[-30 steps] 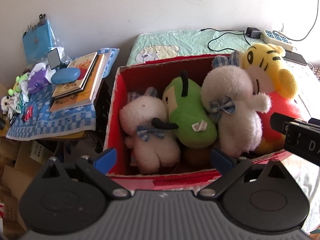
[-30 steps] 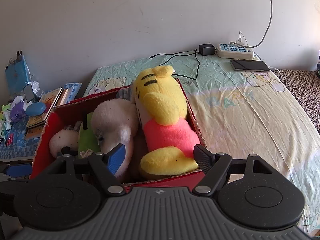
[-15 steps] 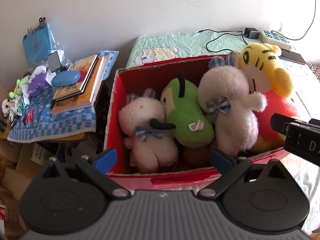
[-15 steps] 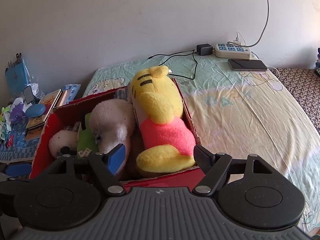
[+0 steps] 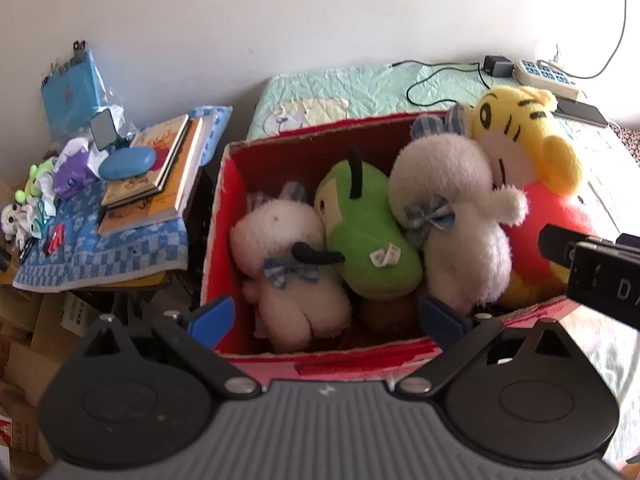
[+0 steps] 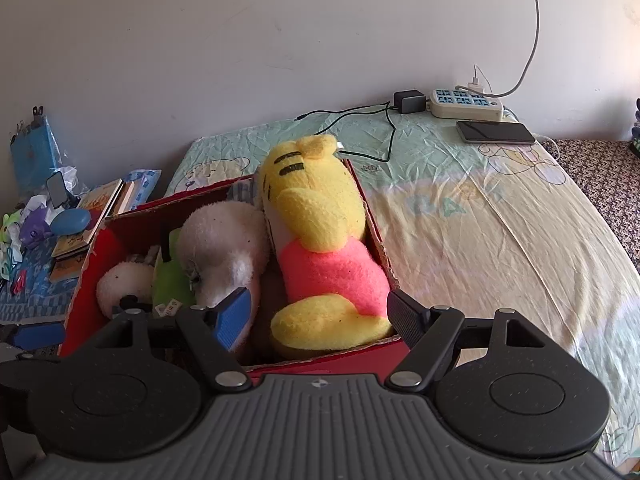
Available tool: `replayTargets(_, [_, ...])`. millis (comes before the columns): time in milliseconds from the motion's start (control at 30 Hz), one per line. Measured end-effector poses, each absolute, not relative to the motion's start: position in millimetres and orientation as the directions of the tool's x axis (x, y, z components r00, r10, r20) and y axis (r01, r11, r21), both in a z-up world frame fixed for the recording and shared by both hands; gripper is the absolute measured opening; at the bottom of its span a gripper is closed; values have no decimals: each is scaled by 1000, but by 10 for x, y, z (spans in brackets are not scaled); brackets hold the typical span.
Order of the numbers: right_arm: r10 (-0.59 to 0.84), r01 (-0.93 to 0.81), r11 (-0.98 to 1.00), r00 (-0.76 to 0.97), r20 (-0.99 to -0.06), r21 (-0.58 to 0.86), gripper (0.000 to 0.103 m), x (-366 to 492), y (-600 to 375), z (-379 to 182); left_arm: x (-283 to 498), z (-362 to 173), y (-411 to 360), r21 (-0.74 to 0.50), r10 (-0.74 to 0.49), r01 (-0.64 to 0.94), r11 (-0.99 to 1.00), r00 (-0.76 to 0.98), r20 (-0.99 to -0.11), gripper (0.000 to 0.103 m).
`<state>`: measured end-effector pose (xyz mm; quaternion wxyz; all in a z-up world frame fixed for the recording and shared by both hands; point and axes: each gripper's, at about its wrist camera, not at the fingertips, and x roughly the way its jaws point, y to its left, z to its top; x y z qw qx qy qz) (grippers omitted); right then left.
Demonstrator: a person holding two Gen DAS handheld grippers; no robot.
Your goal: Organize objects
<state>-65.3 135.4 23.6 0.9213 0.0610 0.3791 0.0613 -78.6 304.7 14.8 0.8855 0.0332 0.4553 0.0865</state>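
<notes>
A red cardboard box (image 5: pixel 224 216) (image 6: pixel 86 268) stands at the left end of the bed and holds plush toys. In the left wrist view, from left to right: a small white plush (image 5: pixel 280 248), a green plush (image 5: pixel 368 240), a larger white plush (image 5: pixel 452 208) and a yellow tiger plush in pink (image 5: pixel 520 136). The tiger (image 6: pixel 320 232) lies along the box's right wall. My left gripper (image 5: pixel 326 318) is open and empty above the box's near edge. My right gripper (image 6: pixel 320 312) is open and empty over the tiger's feet.
A low table (image 5: pixel 92 248) left of the box carries books (image 5: pixel 160 172), a blue case (image 5: pixel 128 162) and small items. On the bed (image 6: pixel 480 232) by the wall lie a power strip (image 6: pixel 466 104), a charger with cable (image 6: pixel 408 102) and a phone (image 6: pixel 496 132).
Both views have shifted slightly back and up from the box. The toys and box have not moved. Both grippers stay open.
</notes>
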Motion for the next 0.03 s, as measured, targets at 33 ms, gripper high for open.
replayTargets(33, [160, -68, 985, 705, -691, 158, 77, -647, 1354, 237, -785, 155, 3050, 141, 189, -128, 982, 574, -797, 98])
